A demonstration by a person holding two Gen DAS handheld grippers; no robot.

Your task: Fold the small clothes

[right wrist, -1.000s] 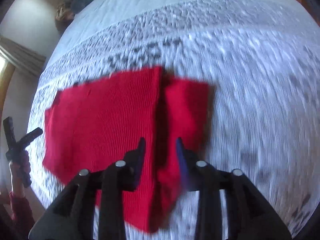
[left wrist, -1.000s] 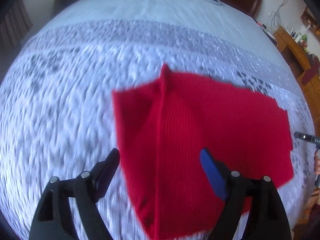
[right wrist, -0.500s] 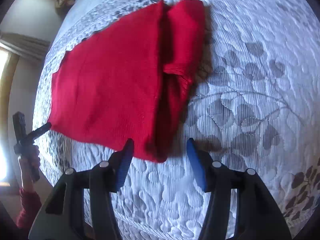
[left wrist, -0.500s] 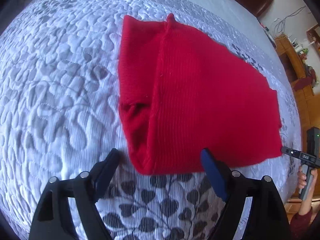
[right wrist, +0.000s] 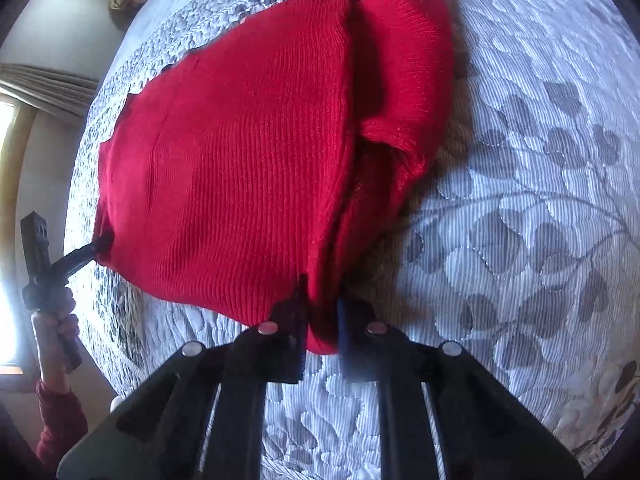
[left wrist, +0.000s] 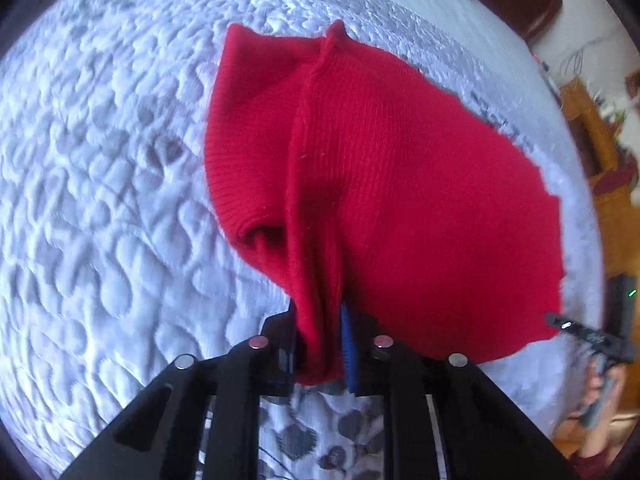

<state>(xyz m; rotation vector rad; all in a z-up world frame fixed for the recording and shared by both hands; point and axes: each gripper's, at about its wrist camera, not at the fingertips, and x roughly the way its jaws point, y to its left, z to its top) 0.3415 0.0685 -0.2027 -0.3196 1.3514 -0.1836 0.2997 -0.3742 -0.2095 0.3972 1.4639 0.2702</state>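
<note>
Ribbed red knit garment on quilted leaf-patterned bedspread

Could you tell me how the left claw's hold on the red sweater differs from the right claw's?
The left claw pinches the near left corner of the red sweater; the right claw pinches the near right corner. The left sleeve lies folded left of the left claw; the right sleeve lies folded right of the right claw. Both are shut on bunched knit.
</note>
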